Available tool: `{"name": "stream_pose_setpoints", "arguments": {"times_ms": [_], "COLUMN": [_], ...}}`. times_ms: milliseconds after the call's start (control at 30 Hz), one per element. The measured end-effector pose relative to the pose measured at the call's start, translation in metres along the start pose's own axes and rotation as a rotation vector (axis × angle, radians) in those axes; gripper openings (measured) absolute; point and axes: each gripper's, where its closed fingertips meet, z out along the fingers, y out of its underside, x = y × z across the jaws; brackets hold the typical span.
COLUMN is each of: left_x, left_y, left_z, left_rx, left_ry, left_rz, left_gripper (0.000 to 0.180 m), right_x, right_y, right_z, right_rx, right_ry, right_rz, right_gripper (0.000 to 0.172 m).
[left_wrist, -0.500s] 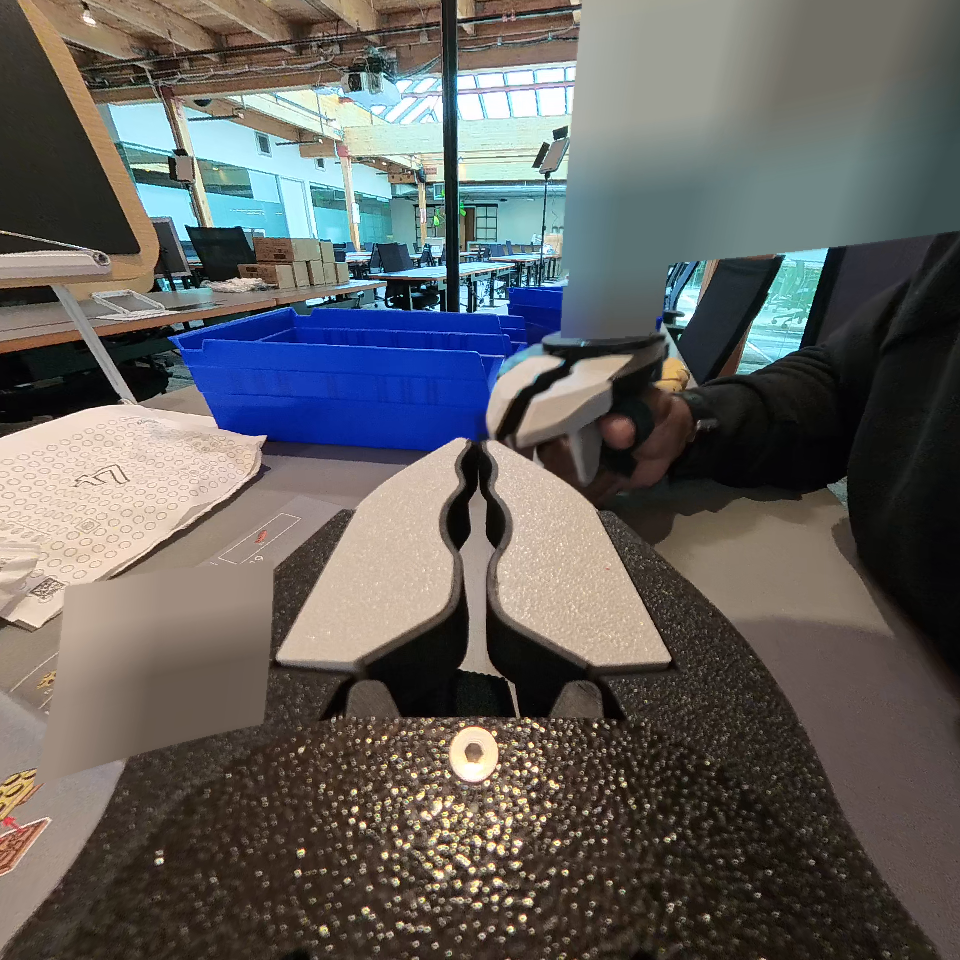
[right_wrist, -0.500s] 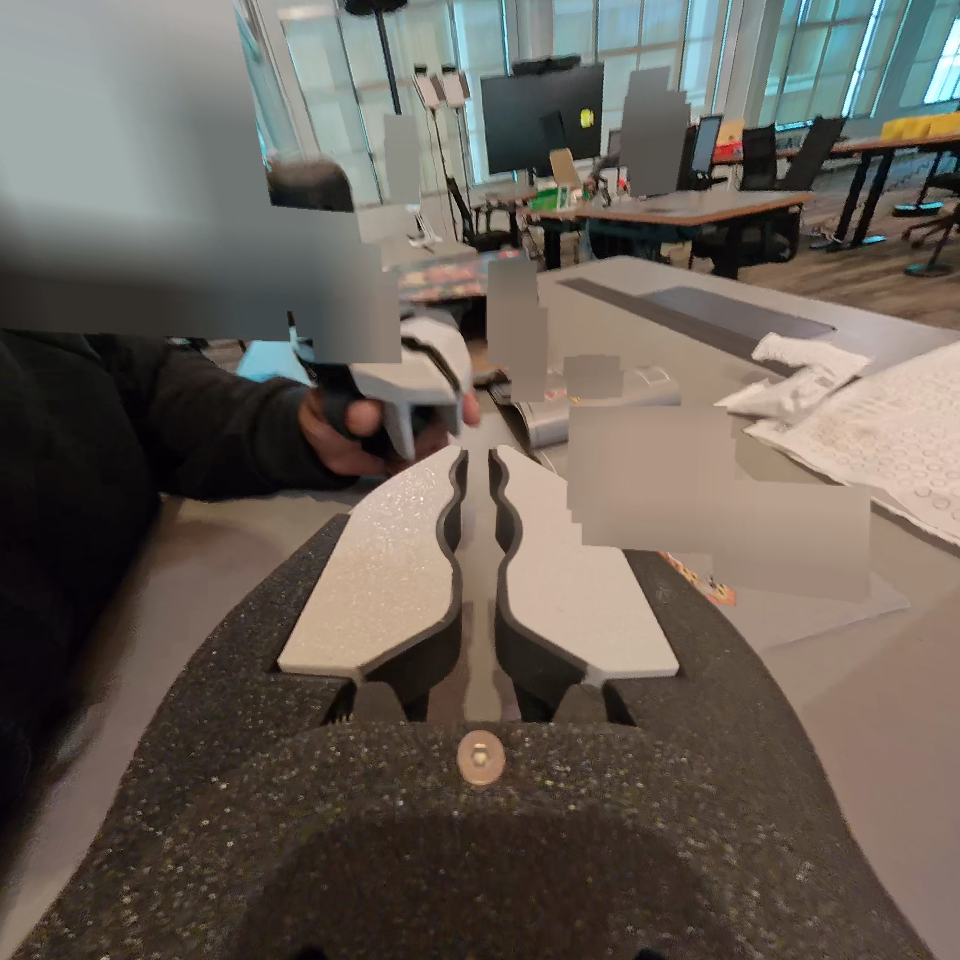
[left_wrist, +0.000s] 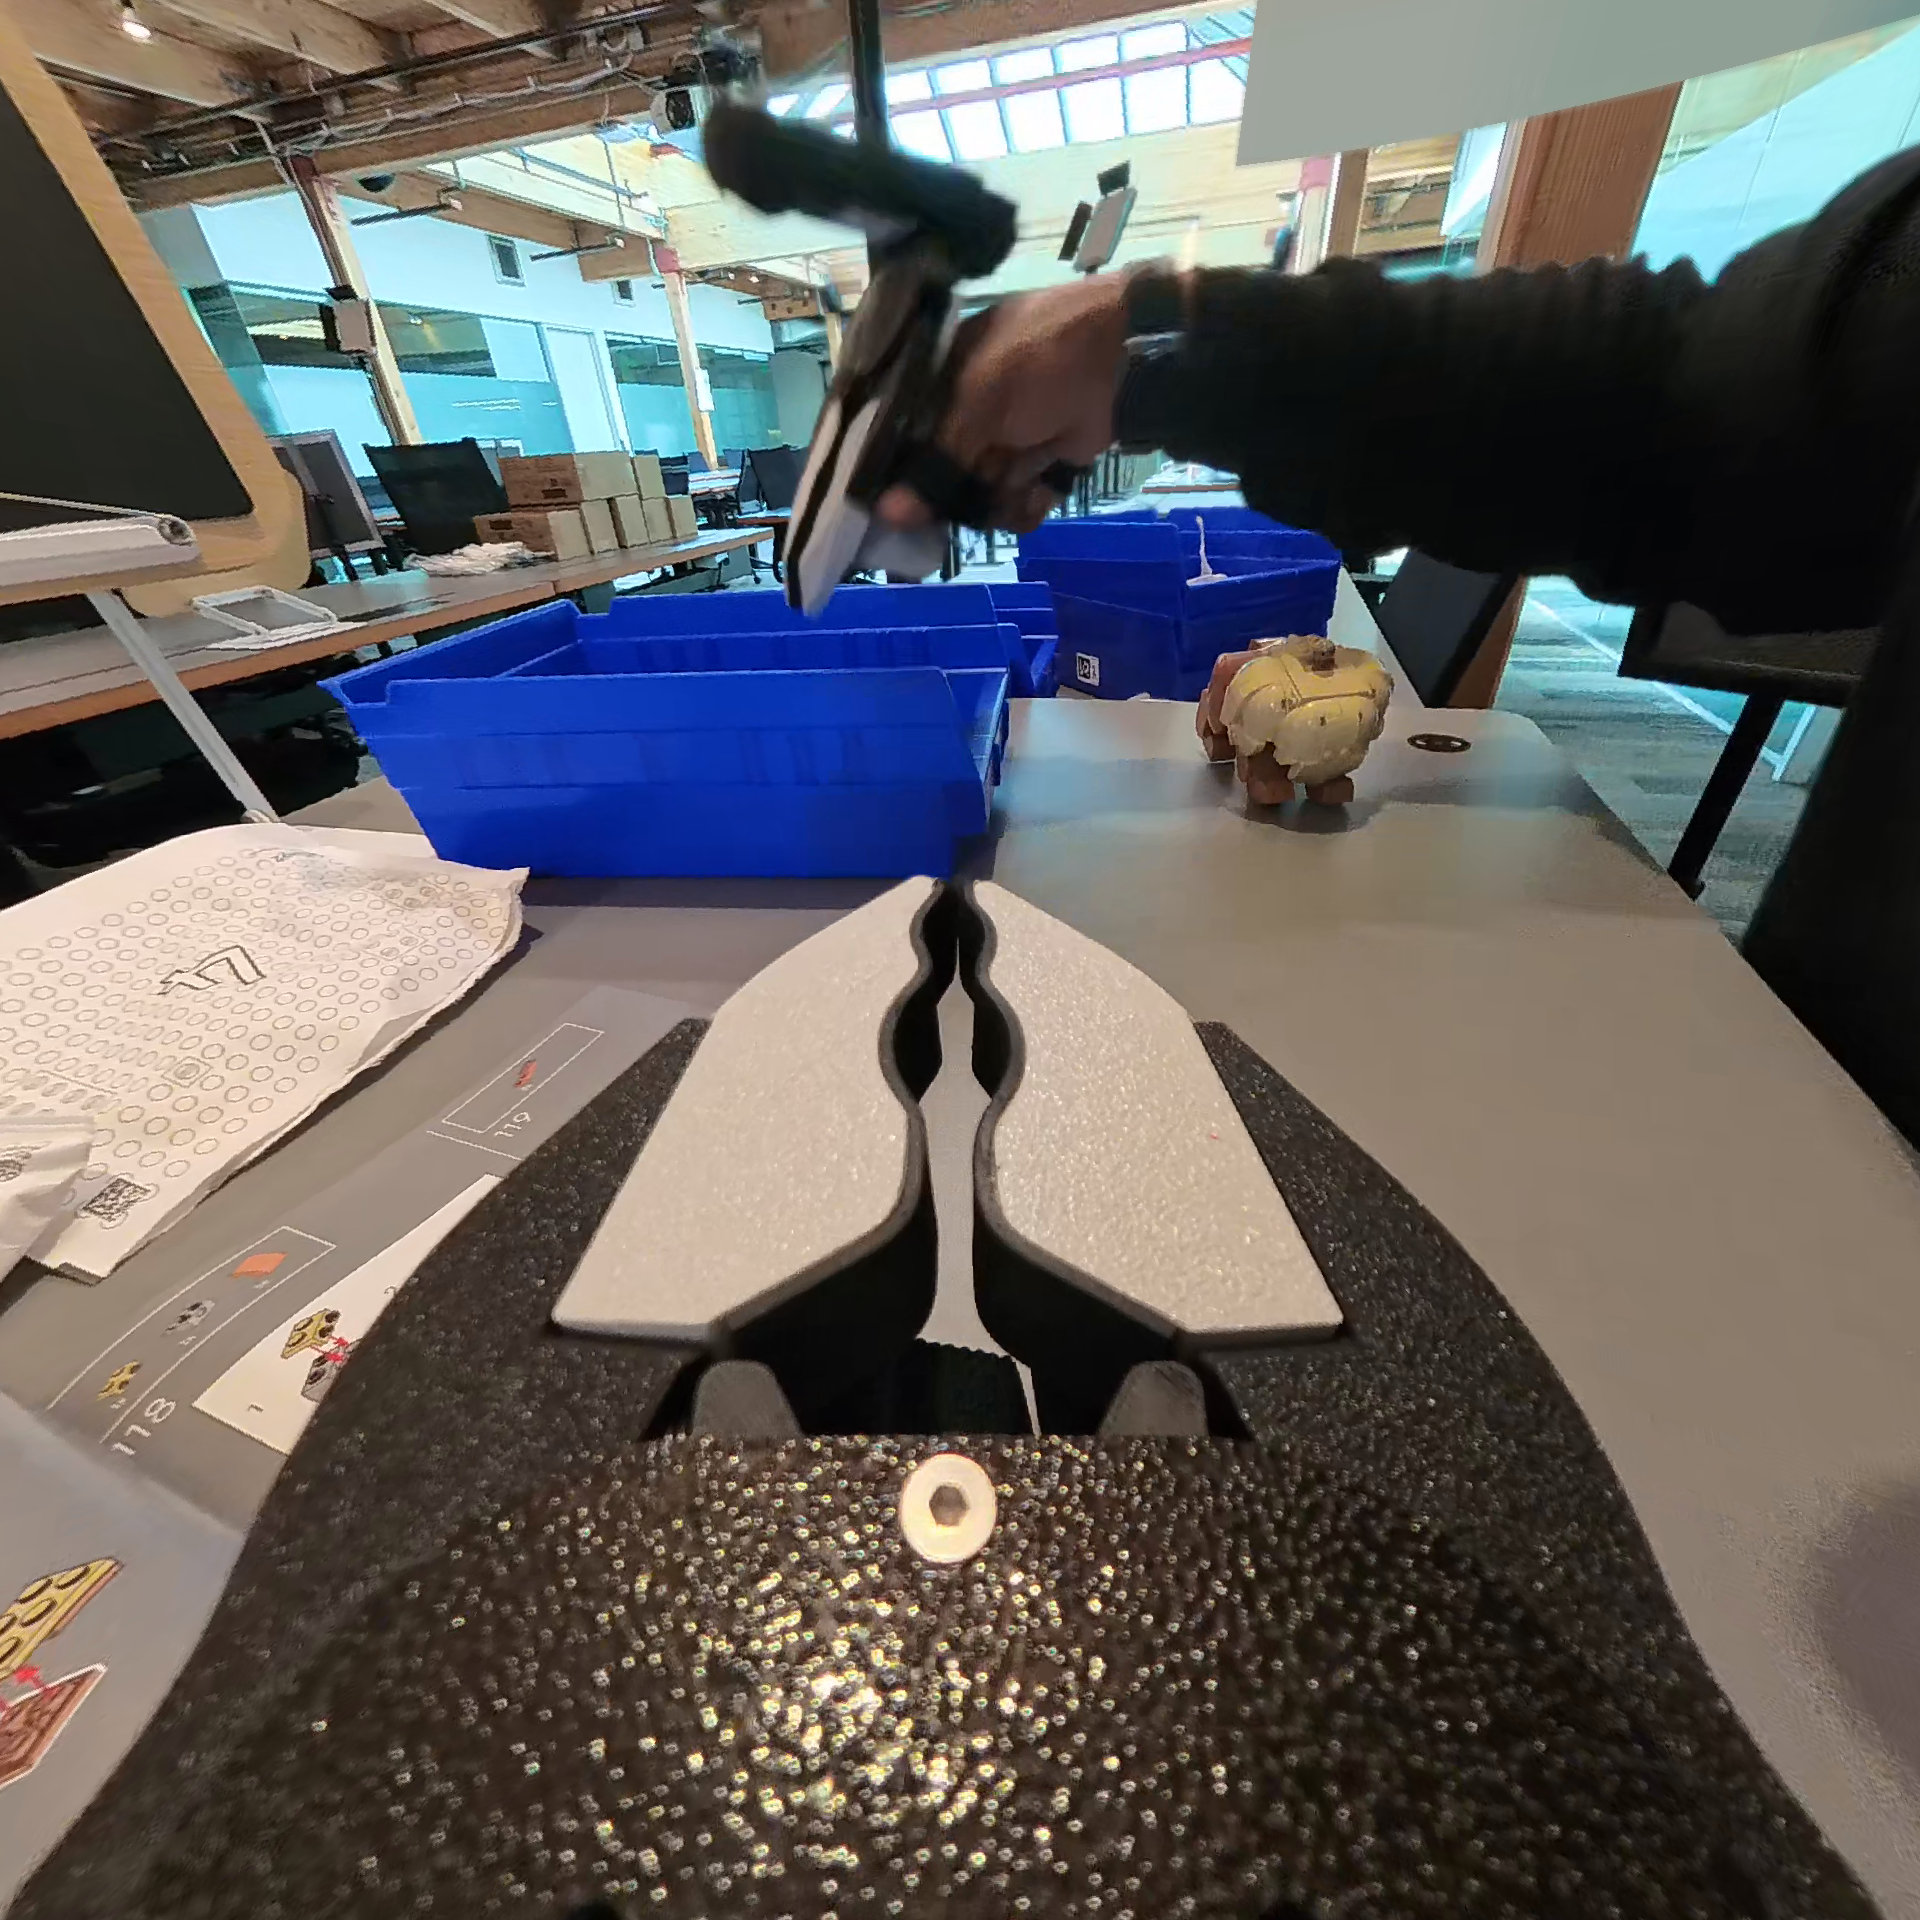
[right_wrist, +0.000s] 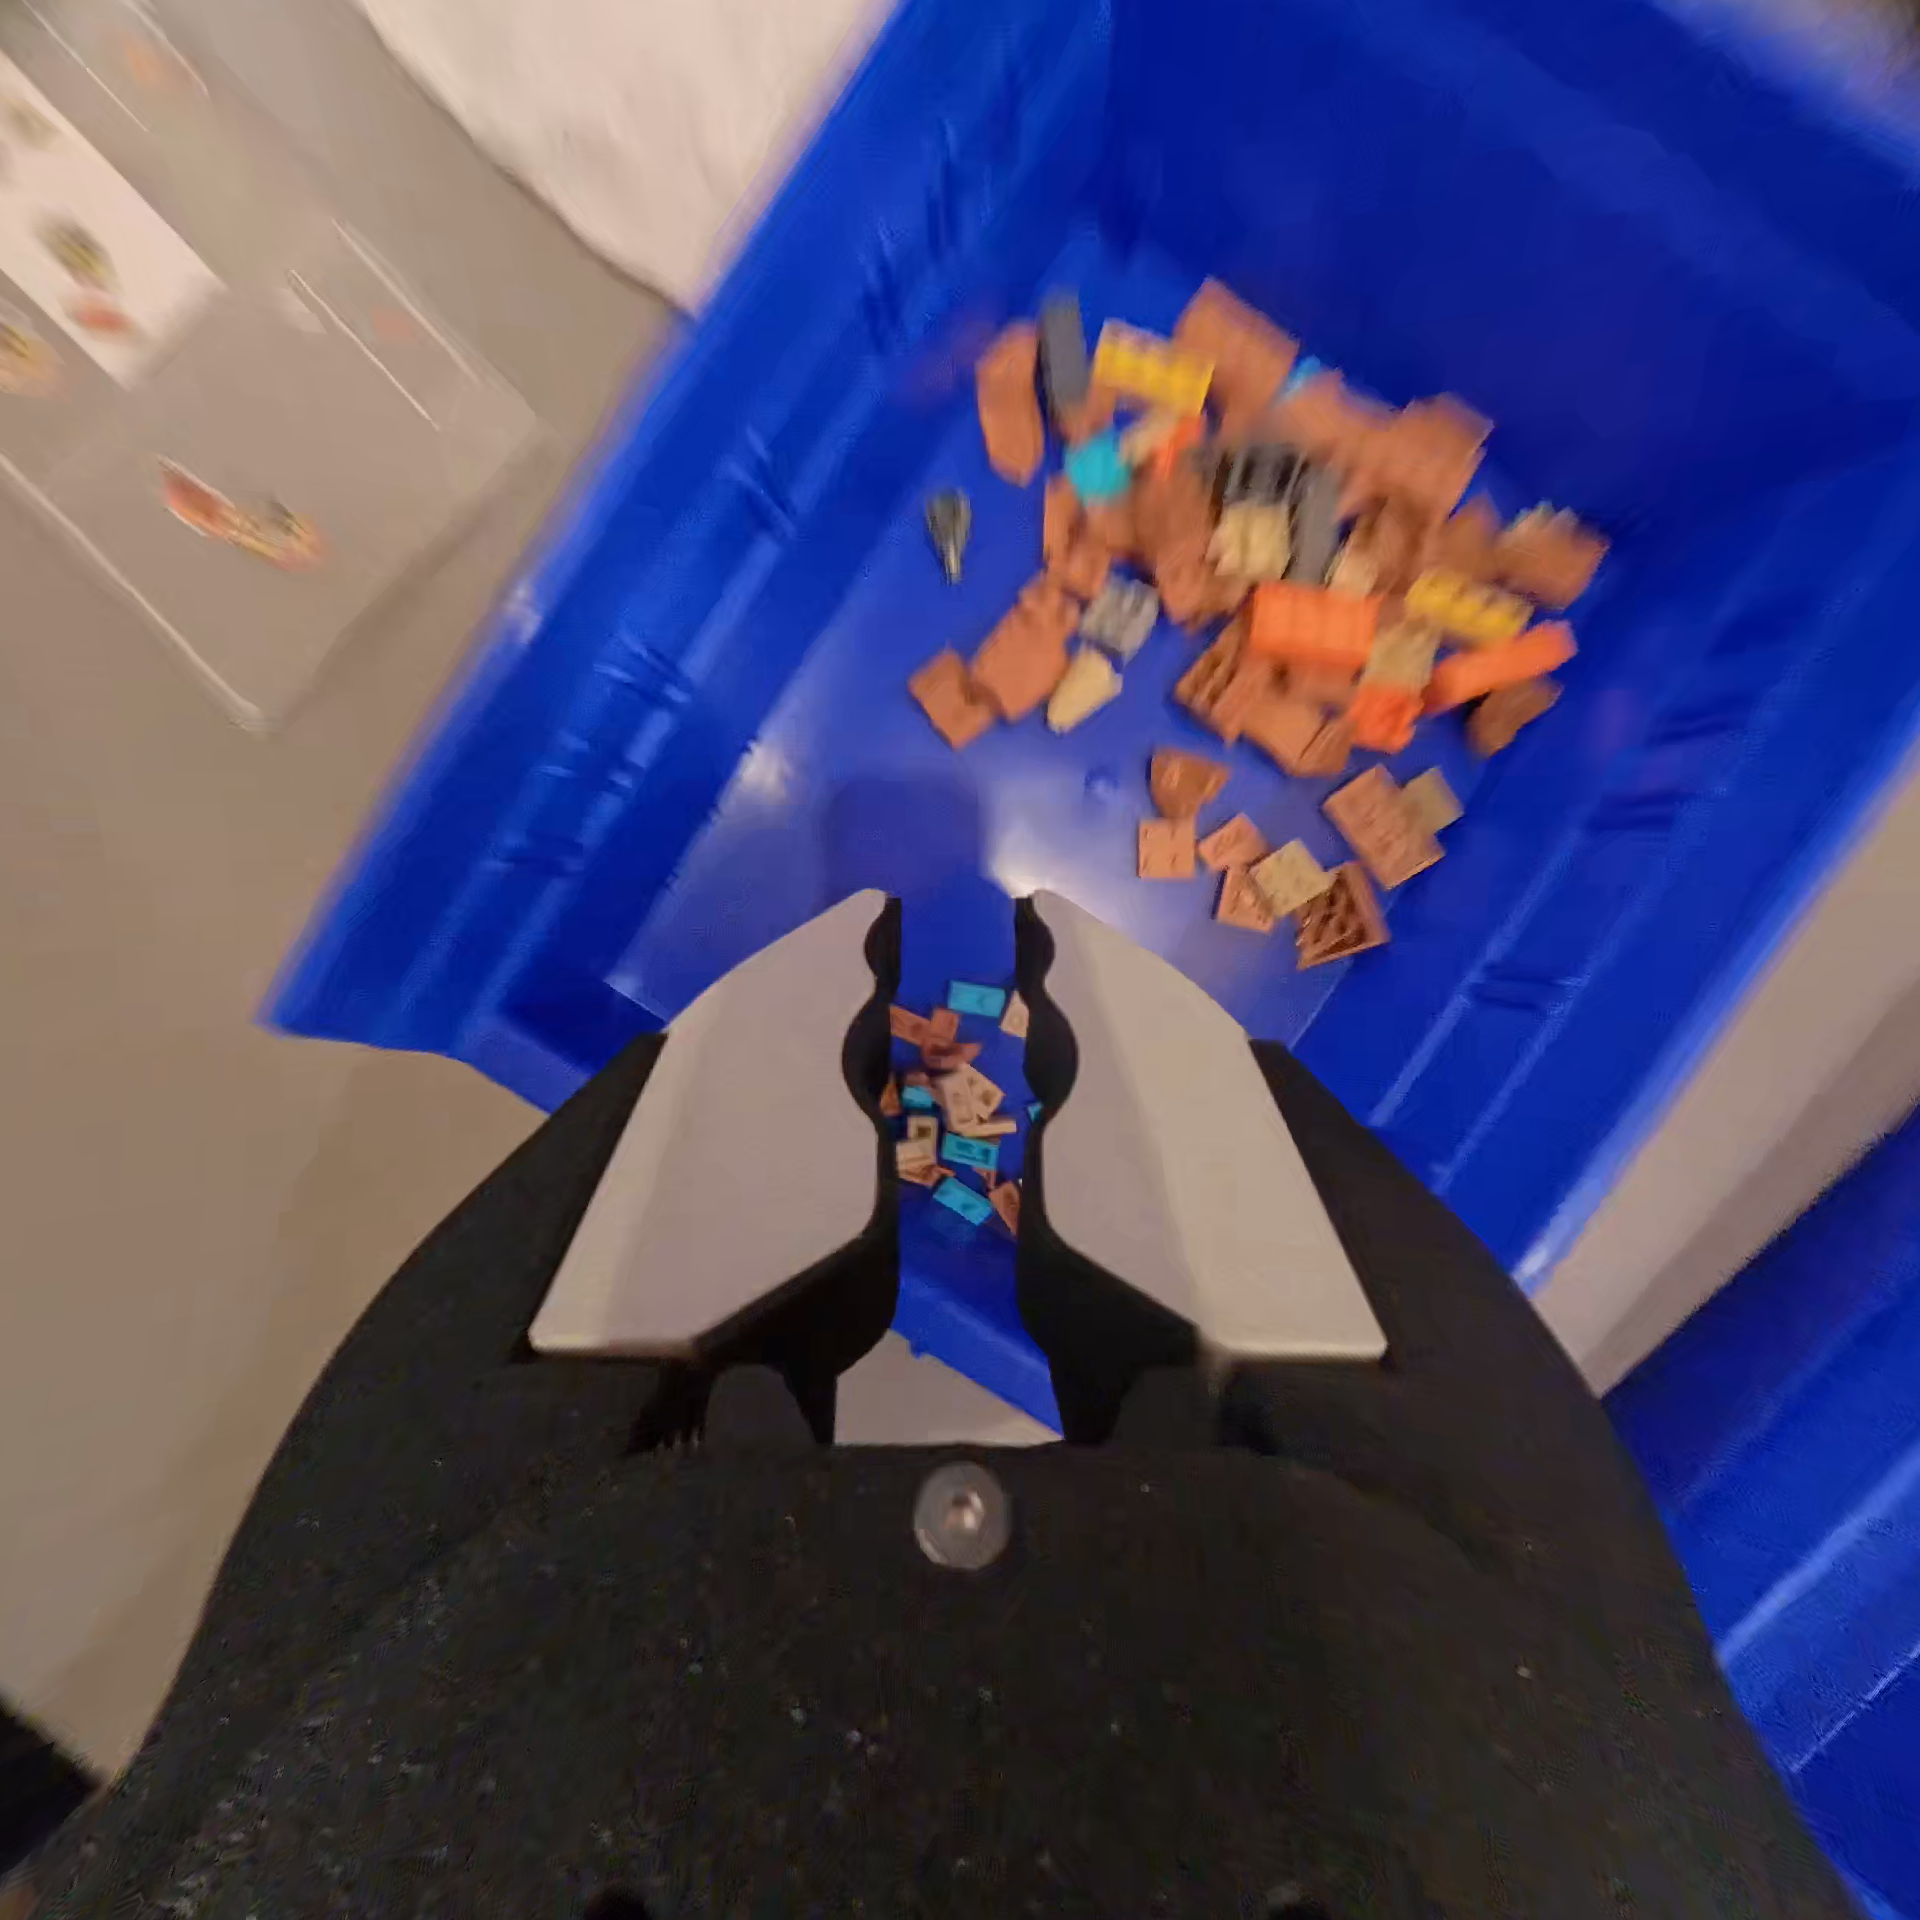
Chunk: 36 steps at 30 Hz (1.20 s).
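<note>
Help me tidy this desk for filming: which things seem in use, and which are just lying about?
In use, apparently:
right gripper, jaws open, over the blue plastic bin
loose small toy bricks

Lying about:
left gripper, jaws shut
brown-and-cream brick figure
white dotted paper sheet

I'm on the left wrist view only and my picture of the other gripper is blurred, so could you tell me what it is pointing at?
Observer: The right gripper points down into a blue bin.
Operator: Is anything inside the bin?
Observer: Yes, a heap of small toy bricks, mostly brown, with orange, yellow and turquoise ones.
Operator: Is it holding one?
Observer: No, its fingers stand apart with nothing between the tips; smaller pieces lie on the bin floor below.
</note>
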Motion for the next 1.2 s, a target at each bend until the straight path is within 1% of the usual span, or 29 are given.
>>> {"name": "stream_pose_setpoints", "arguments": {"times_ms": [33,100,200,400,567,700,767,833,967,1033,1100,1133,1200], "left_x": [0.000,0.001,0.001,0.000,0.000,0.000,0.000,0.000,0.001,0.001,0.001,0.000,0.000], "left_y": [0.000,0.000,0.000,0.000,0.000,-0.001,-0.001,0.000,0.000,0.000,0.000,-0.001,-0.001], "left_z": [0.000,0.000,0.000,0.000,0.000,0.000,0.000,0.000,0.000,0.000,0.000,0.000,0.000], "left_rx": [0.000,0.000,-0.002,0.001,0.004,0.006,0.005,0.004,0.002,0.002,0.003,0.004,0.004], "left_ry": [0.000,0.000,0.001,0.007,0.007,0.007,0.008,0.009,0.009,0.008,0.007,0.007,0.006], "left_rz": [0.003,0.007,0.009,-0.004,-0.011,-0.010,-0.009,-0.009,-0.006,-0.006,-0.008,-0.009,-0.010], "left_gripper": [0.000,0.000,0.000,0.000,0.000,0.000,0.000,0.000,0.000,0.000,0.000,0.000,0.000], "right_x": [0.009,0.025,0.043,0.054,0.060,0.064,0.064,0.063,0.061,0.058,0.051,0.040,0.006], "right_y": [0.011,0.026,0.036,0.039,0.041,0.039,0.040,0.040,0.041,0.040,0.030,0.018,-0.017], "right_z": [0.018,0.046,0.066,0.081,0.089,0.091,0.091,0.092,0.091,0.086,0.072,0.060,0.024], "right_rx": [-0.087,-0.203,-0.281,-0.297,-0.319,-0.321,-0.328,-0.329,-0.330,-0.305,-0.217,-0.134,0.117], "right_ry": [-0.029,-0.020,0.032,0.063,0.088,0.081,0.060,0.040,0.036,0.029,0.003,-0.039,-0.163], "right_rz": [0.021,0.033,0.015,0.035,0.026,0.059,0.088,0.111,0.118,0.120,0.135,0.132,0.113], "right_gripper": [0.022,0.025,0.026,0.031,0.032,0.031,0.028,0.017,0.017,0.017,0.017,0.016,0.016]}}
